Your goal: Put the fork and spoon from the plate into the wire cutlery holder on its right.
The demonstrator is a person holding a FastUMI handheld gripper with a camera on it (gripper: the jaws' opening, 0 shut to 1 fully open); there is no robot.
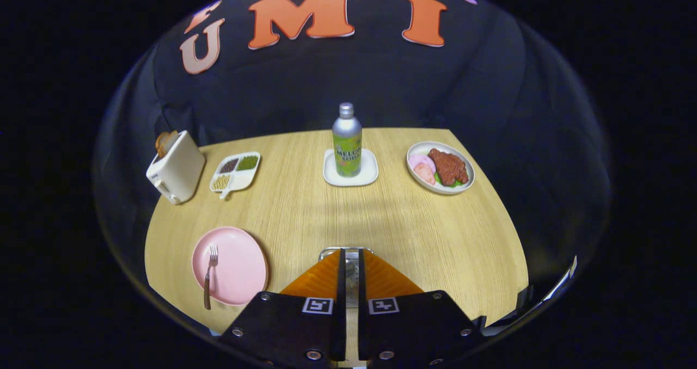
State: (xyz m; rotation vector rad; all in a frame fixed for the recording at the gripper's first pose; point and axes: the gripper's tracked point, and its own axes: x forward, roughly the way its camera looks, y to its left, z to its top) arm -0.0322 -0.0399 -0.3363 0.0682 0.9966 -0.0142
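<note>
My gripper (pixel 351 260) has its fingers drawn close together, with a thin silver piece, the spoon (pixel 352 274), pinched in the narrow gap between them. Just past the fingertips shows the metal rim of the wire cutlery holder (pixel 345 250); the fingers hide the rest of it. To the left of the fingers lies the pink plate (pixel 239 271) with the fork (pixel 209 274) on it. The fork's tines point away from me and its brown handle reaches over the plate's near rim.
Beyond the fingers a bottle (pixel 347 143) stands on a small white tray (pixel 366 174). At the far right is a plate of meat (pixel 441 167). At the far left are a divided dish (pixel 235 172) and a white toaster (pixel 175 167). The table's front edge is close.
</note>
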